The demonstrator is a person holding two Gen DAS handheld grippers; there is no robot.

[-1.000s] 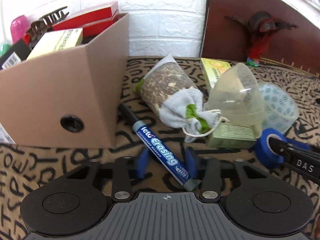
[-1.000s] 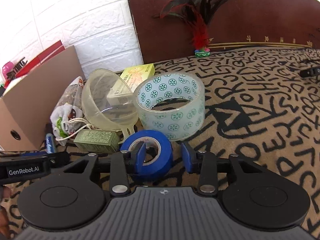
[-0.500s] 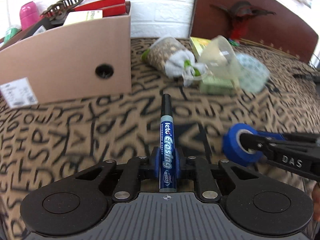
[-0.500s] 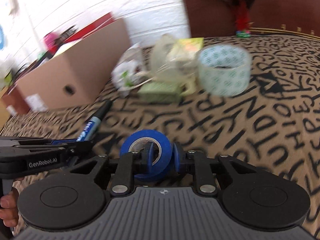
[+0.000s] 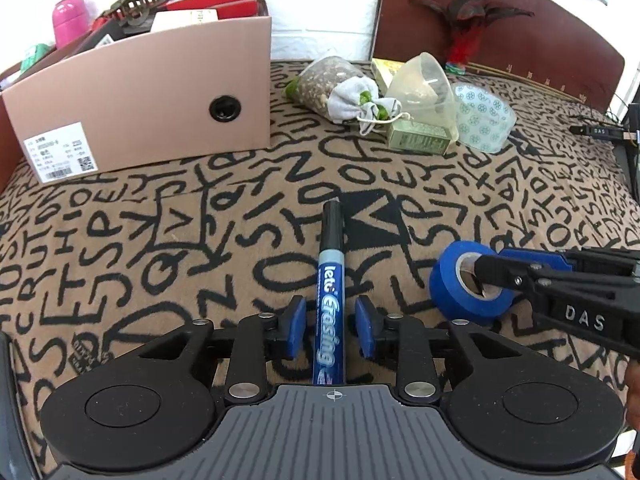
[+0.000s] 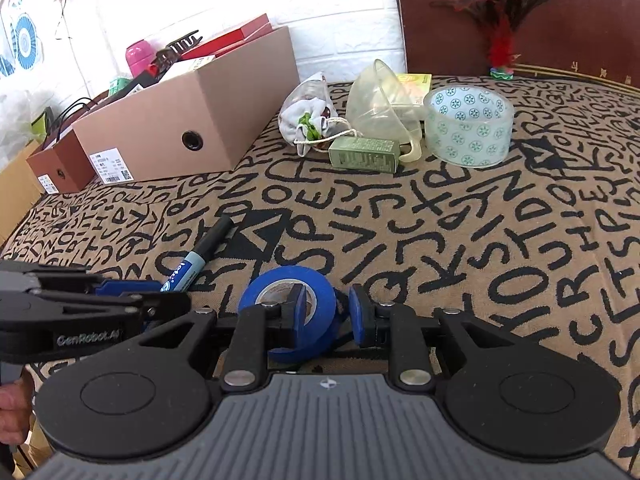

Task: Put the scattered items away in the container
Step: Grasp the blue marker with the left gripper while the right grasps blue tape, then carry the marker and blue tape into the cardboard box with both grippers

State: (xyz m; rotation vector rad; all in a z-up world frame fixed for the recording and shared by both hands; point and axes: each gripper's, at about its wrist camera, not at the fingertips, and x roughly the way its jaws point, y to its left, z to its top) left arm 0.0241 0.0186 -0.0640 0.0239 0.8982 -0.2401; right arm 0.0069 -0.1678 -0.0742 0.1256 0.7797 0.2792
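A blue whiteboard marker (image 5: 330, 288) lies on the patterned cloth between the pads of my left gripper (image 5: 330, 330), which is open with a gap on each side of it. It also shows in the right wrist view (image 6: 196, 258). A blue tape roll (image 6: 294, 312) lies at my right gripper (image 6: 327, 318), which is open, one finger through the roll's hole; the roll also shows in the left wrist view (image 5: 468, 286). The cardboard box (image 5: 136, 96) stands at the back left, holding several items.
A cloth pouch (image 5: 340, 88), clear plastic cup (image 5: 424, 84), green box (image 5: 418, 140), yellow box (image 6: 416, 80) and patterned clear tape roll (image 5: 482, 116) sit at the back. A feather shuttlecock (image 6: 500, 40) stands by the brown board. A second brown box (image 6: 60, 164) stands far left.
Both grippers were shut on the marker and the tape half a second ago; now both have opened and the items rest on the cloth, near the front.
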